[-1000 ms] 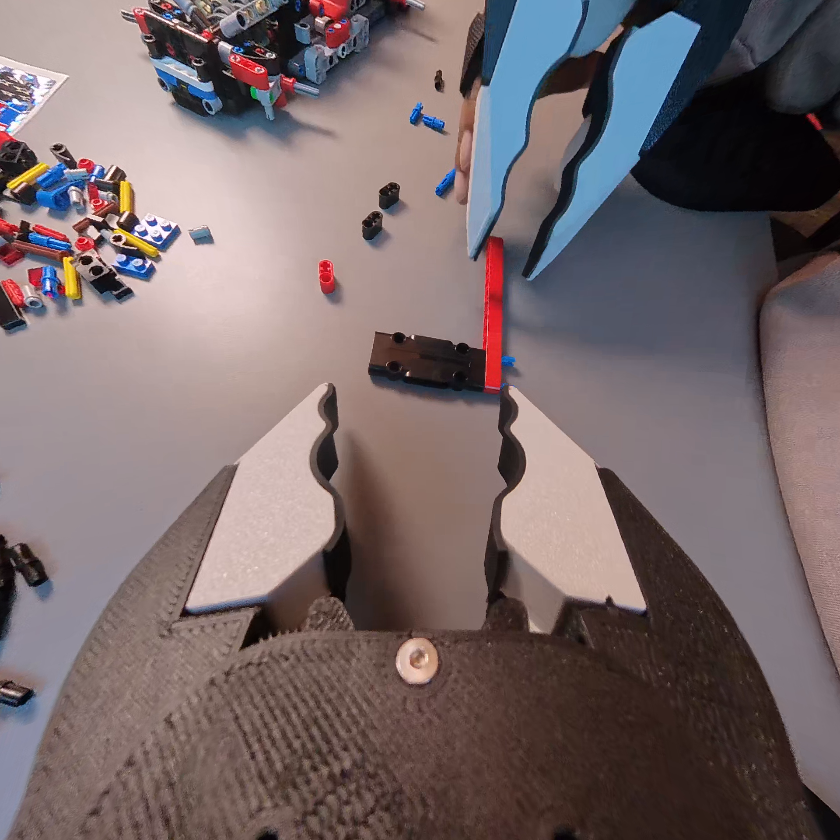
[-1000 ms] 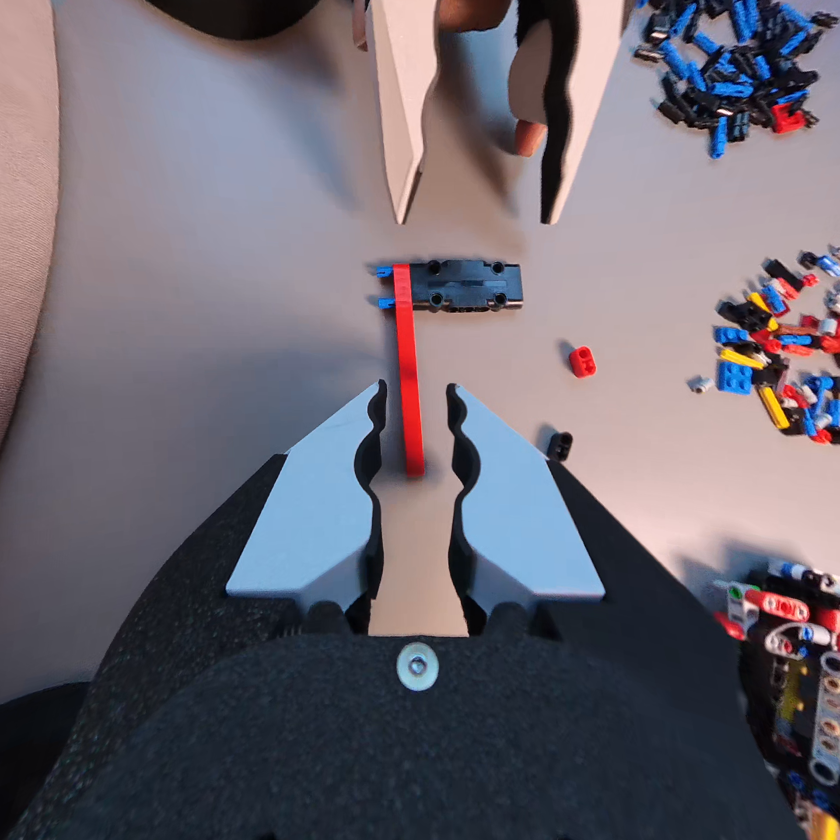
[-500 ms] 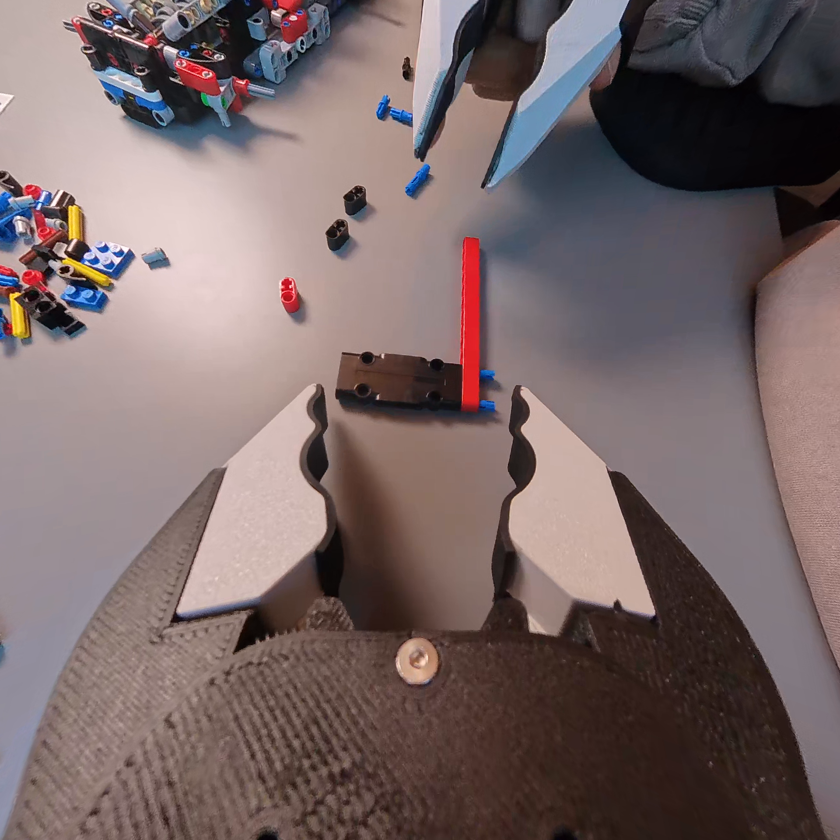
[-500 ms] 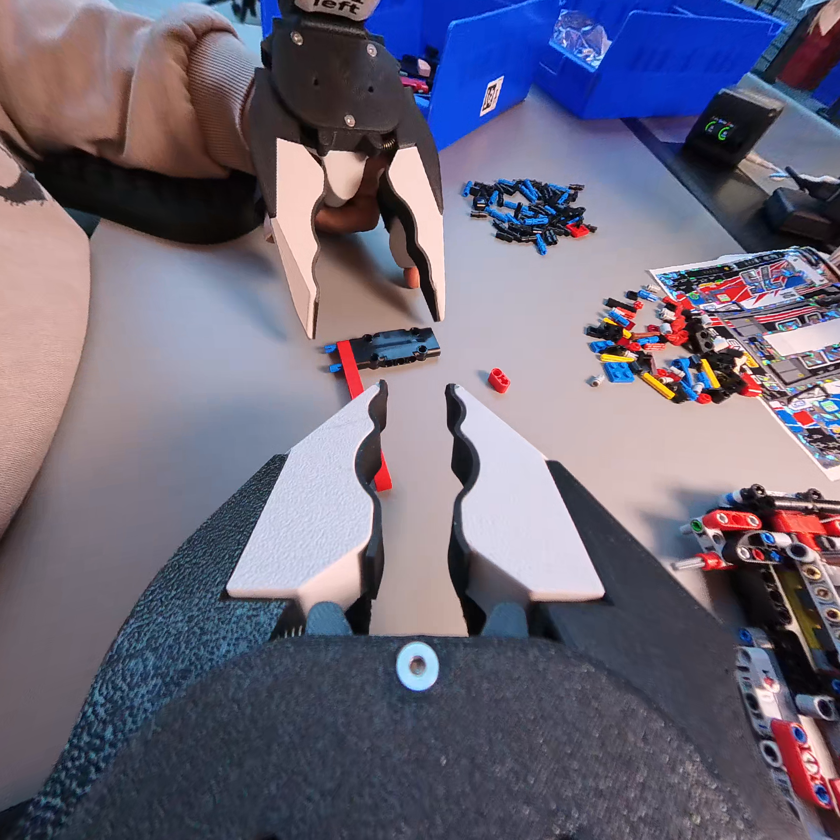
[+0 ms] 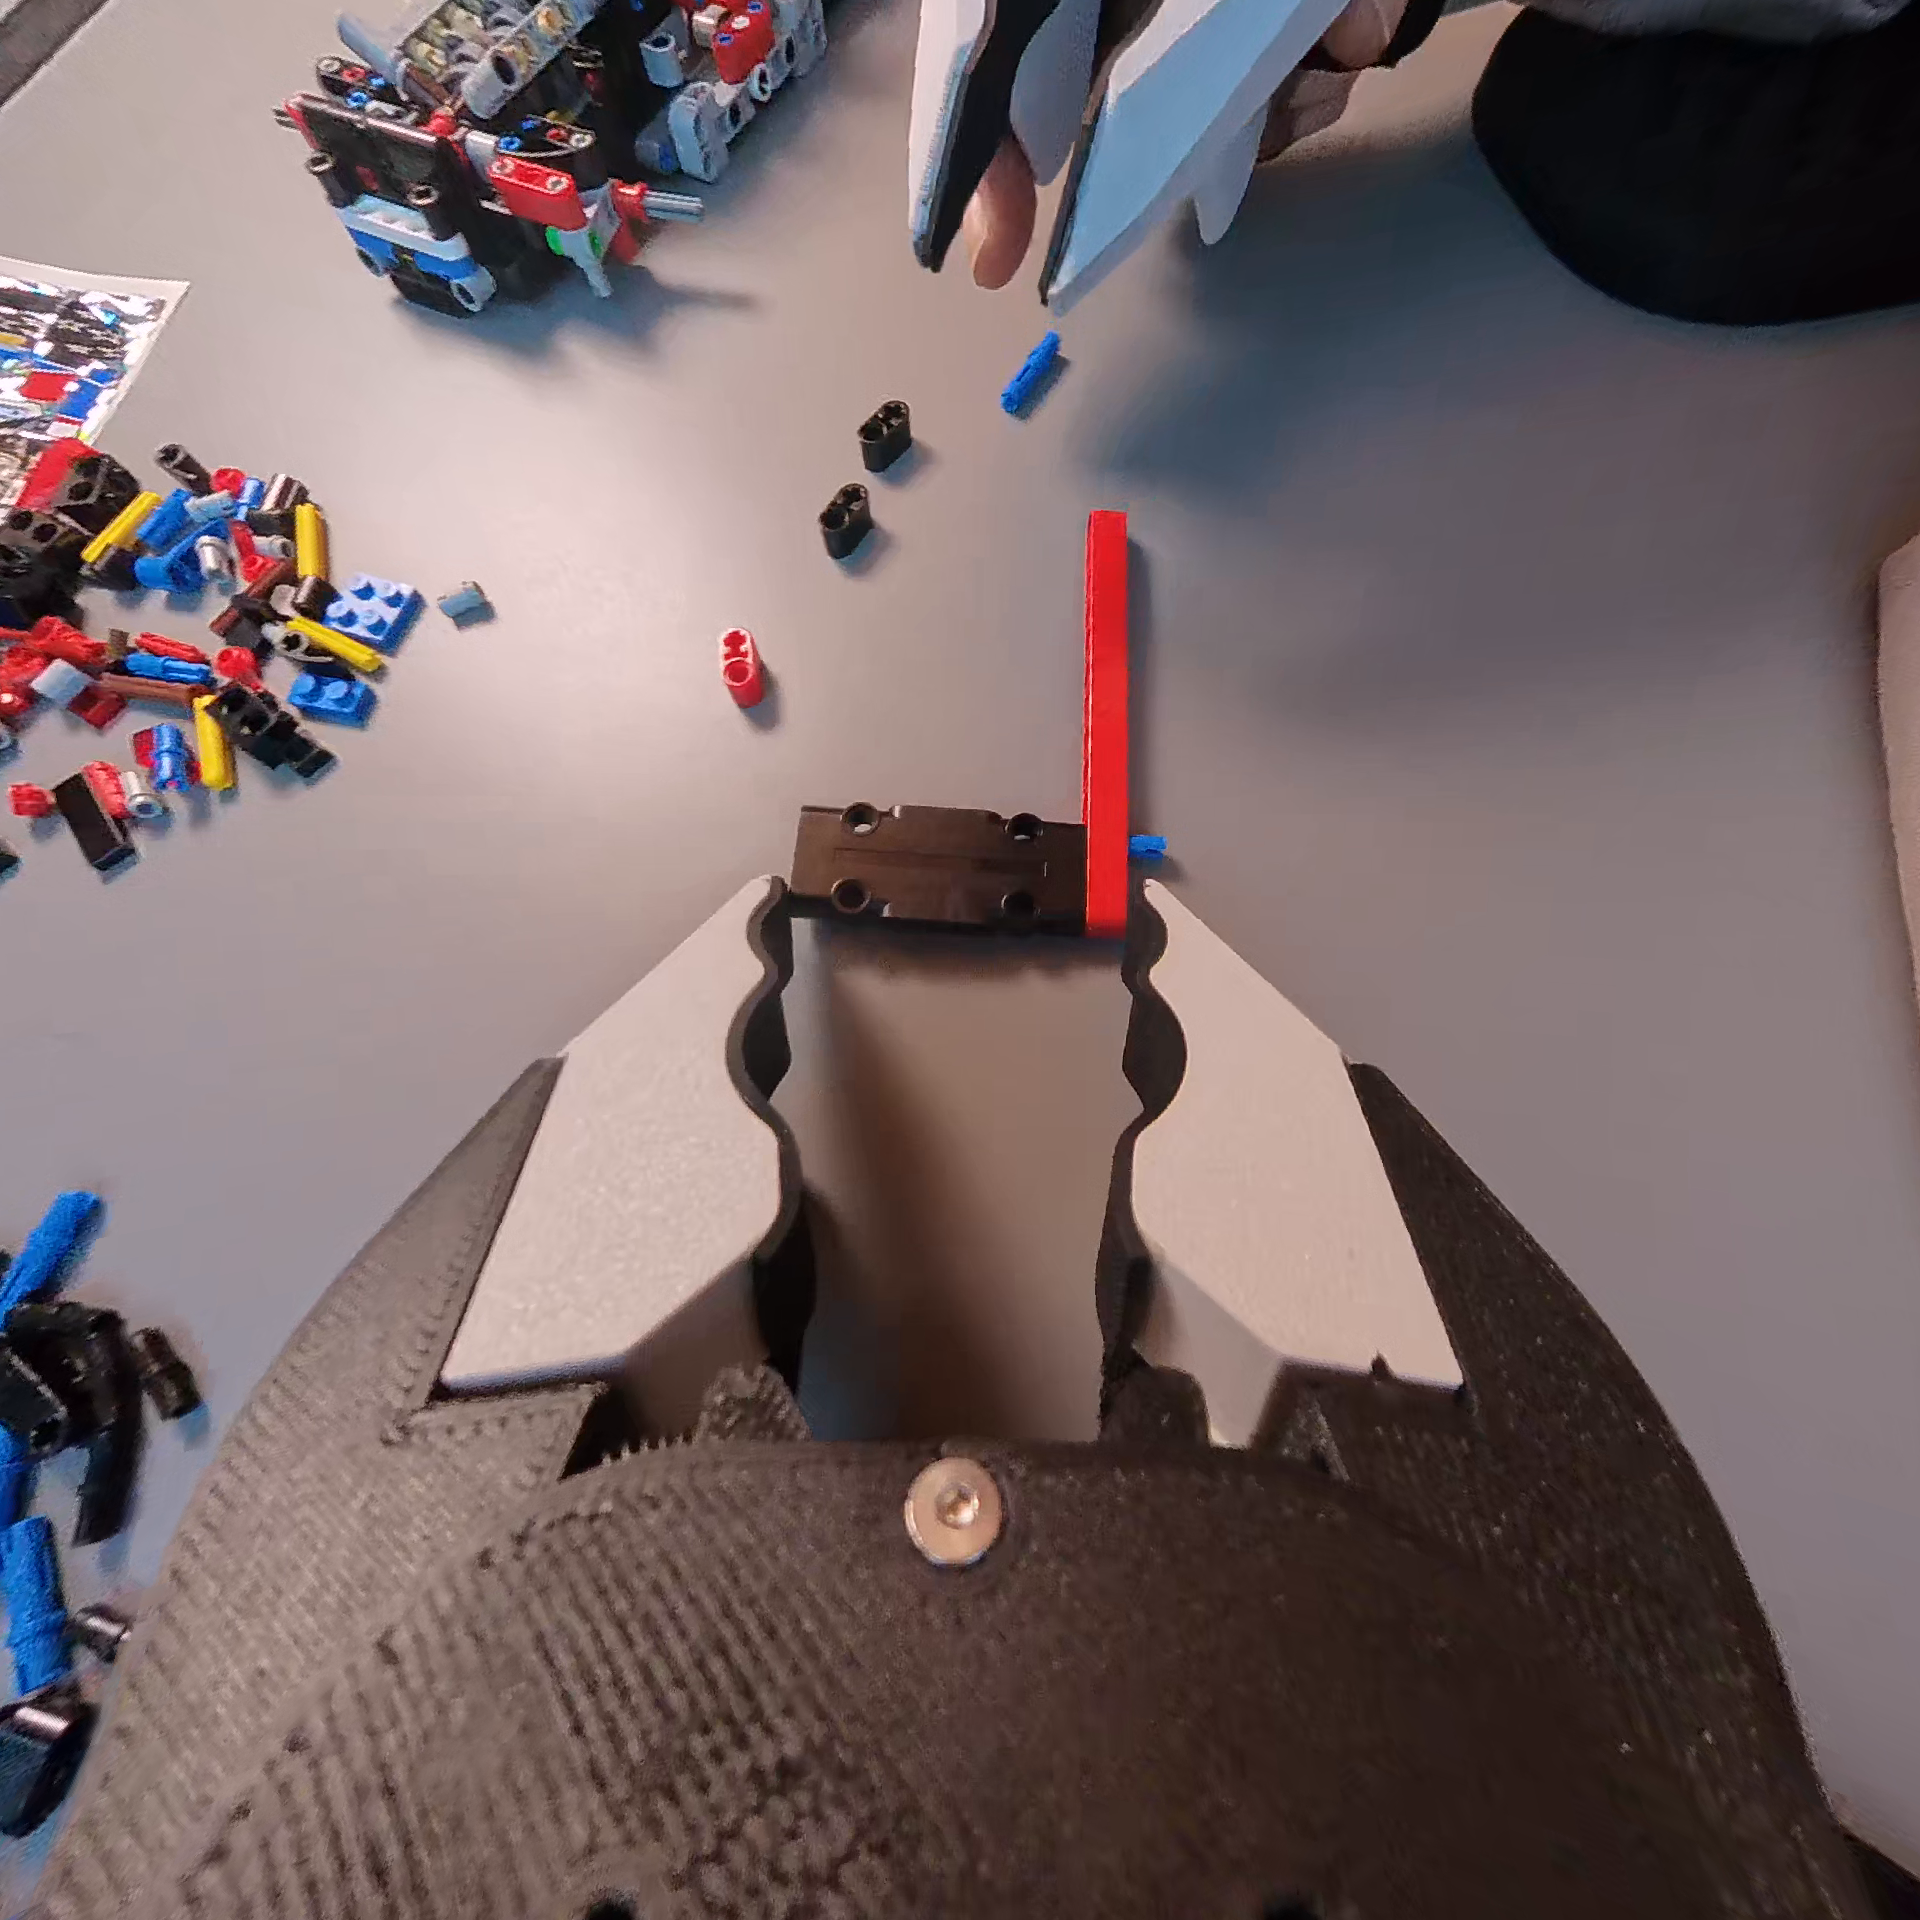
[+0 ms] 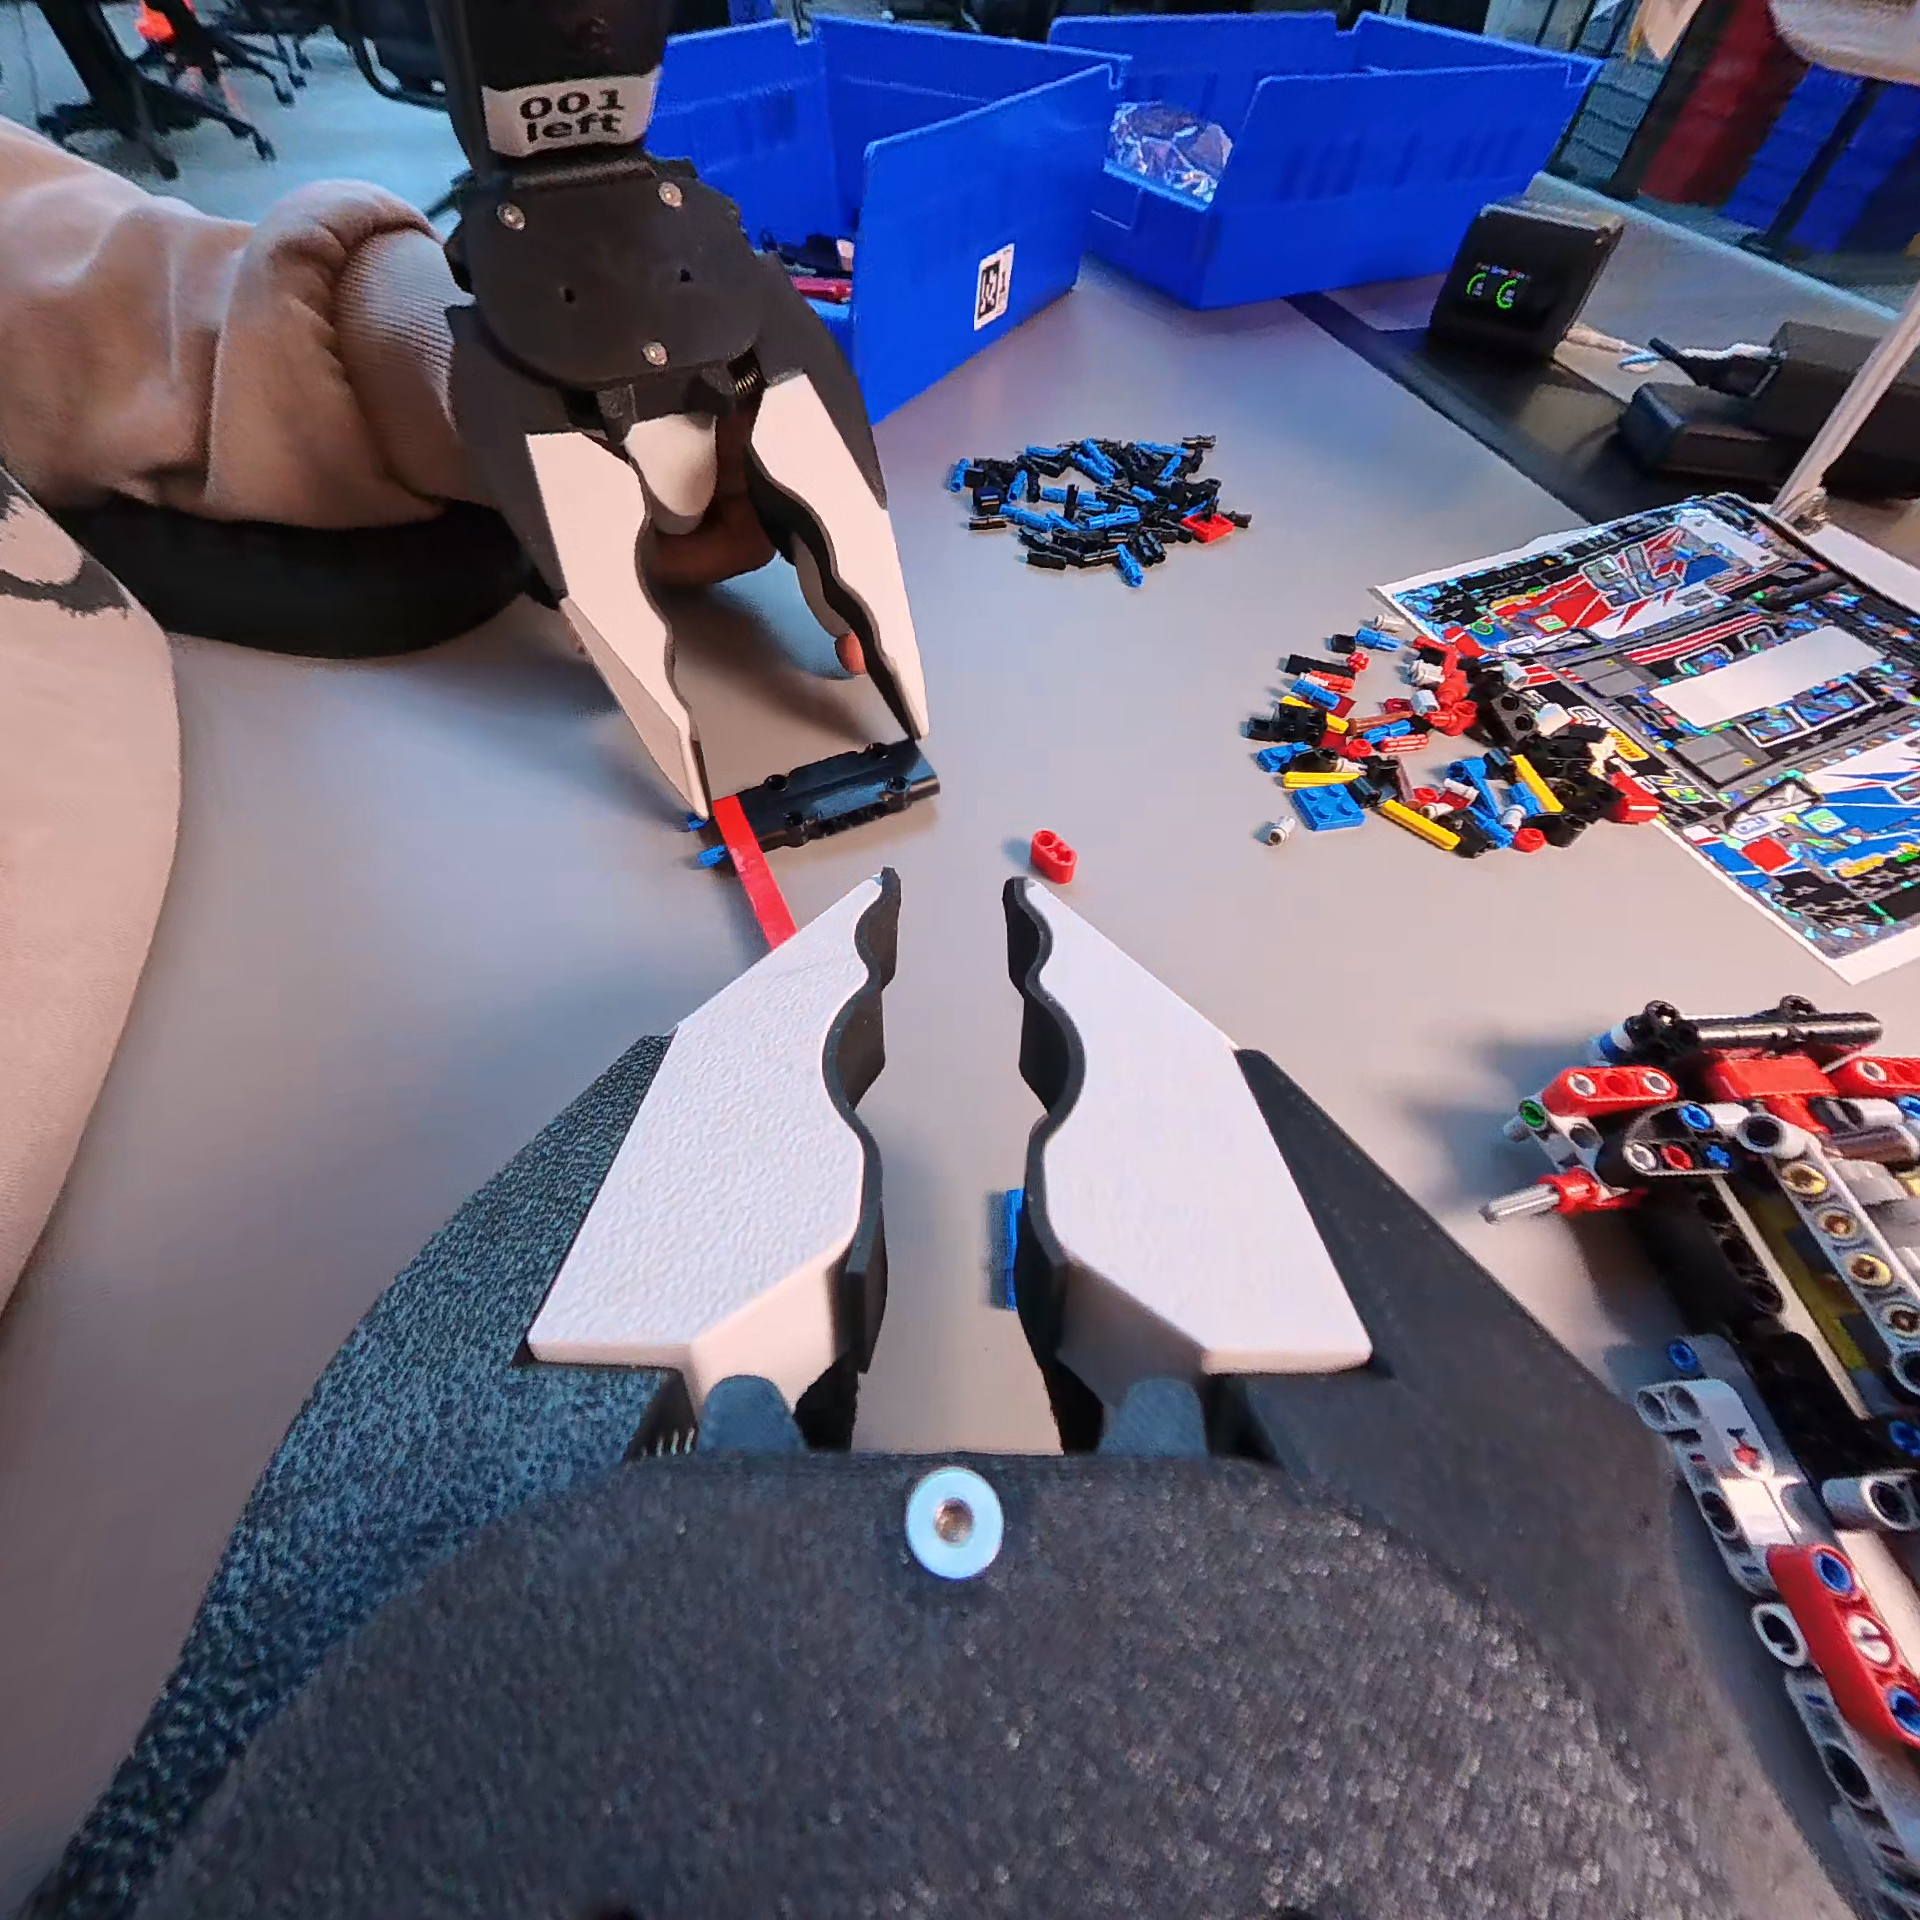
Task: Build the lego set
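Note:
A black block (image 5: 935, 868) with a long red beam (image 5: 1104, 717) pinned across one end by blue pins (image 5: 1148, 845) lies flat on the grey table (image 5: 1455, 727). My left gripper (image 5: 961, 904) is open, its fingertips at the block's two ends, straddling it. The right wrist view shows the left gripper (image 6: 805, 769) with its tips down beside the block (image 6: 842, 795) and the beam (image 6: 743, 842). My right gripper (image 6: 951, 888) is open and empty, held back from the beam's free end. It hangs above the table in the left wrist view (image 5: 987, 275).
A part-built model (image 6: 1766, 1143) stands at the right. Loose bricks (image 6: 1455, 758) lie by a sticker sheet (image 6: 1714, 707). A pile of blue and black pins (image 6: 1101, 509) and blue bins (image 6: 1039, 187) are farther off. A red connector (image 5: 740, 665), two black connectors (image 5: 883, 436) and a blue pin (image 5: 1031, 372) lie nearby. One gripper's finger ends stand about 10 cm off the other's.
My left gripper has moved forward until its tips flank the black block. My right gripper has drawn back and tilted up, away from the red beam's end.

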A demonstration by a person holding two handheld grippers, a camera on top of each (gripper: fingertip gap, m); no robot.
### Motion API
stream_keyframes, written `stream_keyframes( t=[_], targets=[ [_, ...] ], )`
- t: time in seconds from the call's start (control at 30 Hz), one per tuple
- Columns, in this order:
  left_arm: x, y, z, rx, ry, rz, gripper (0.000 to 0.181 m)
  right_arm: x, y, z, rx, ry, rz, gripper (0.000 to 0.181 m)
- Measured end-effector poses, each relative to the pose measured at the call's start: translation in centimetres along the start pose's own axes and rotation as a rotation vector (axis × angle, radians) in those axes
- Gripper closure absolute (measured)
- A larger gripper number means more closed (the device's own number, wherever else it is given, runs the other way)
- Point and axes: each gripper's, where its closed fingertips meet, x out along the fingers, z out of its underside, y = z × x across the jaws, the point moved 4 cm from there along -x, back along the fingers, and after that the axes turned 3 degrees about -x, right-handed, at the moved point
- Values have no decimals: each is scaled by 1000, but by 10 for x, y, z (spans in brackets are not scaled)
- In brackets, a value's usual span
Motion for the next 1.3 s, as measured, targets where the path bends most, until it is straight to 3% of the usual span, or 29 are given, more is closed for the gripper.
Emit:
stream_keyframes(
  t=[0.27,0.93,1.3],
  targets=[
    [-5,-10,4,-38,-3,-20,118,-4,9,-2,38,42,31,164],
    [-7,-9,5,-55,-12,-32,118,7,-6,-2,-20,-13,12,164],
    [-13,-7,-5,-91,43,-5,119,38,-36,8,-233,-251,-110,149]
  ],
)
